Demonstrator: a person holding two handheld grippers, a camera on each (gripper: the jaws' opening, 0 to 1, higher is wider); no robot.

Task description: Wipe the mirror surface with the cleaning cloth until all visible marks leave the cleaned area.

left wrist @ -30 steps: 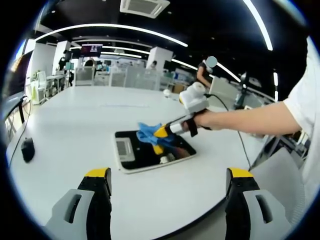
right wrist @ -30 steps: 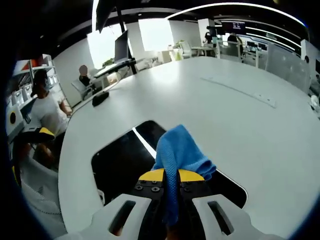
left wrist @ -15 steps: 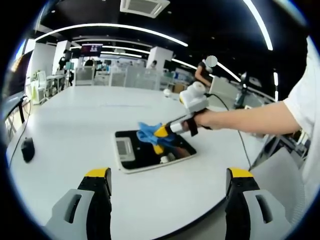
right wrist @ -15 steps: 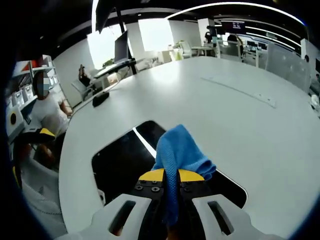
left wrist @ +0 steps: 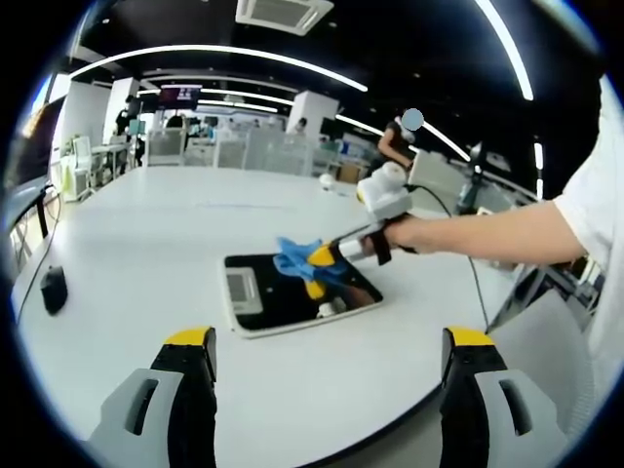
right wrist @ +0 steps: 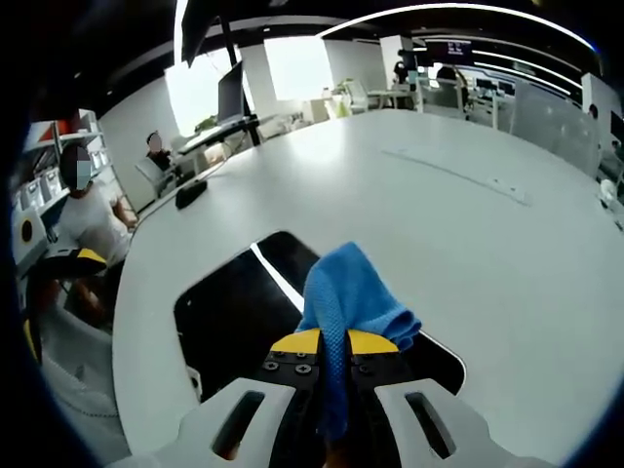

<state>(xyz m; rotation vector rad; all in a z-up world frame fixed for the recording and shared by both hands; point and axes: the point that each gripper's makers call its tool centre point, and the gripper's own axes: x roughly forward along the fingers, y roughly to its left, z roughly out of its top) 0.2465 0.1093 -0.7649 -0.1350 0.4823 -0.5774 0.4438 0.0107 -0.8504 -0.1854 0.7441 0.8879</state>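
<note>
Since a second ago the right gripper (left wrist: pixel 320 257) and its blue cloth (left wrist: pixel 294 255) have shifted slightly right over the mirror (left wrist: pixel 292 297); in the right gripper view the mirror (right wrist: pixel 234 312) sits a little lower and left. The right gripper (right wrist: pixel 333 343) is clamped on the cloth (right wrist: pixel 351 297), held over the mirror's far part. The left gripper (left wrist: pixel 327 353) hangs back with jaws spread wide, holding nothing. The mirror lies flat on the white table (left wrist: pixel 146 224). No writing is legible.
</note>
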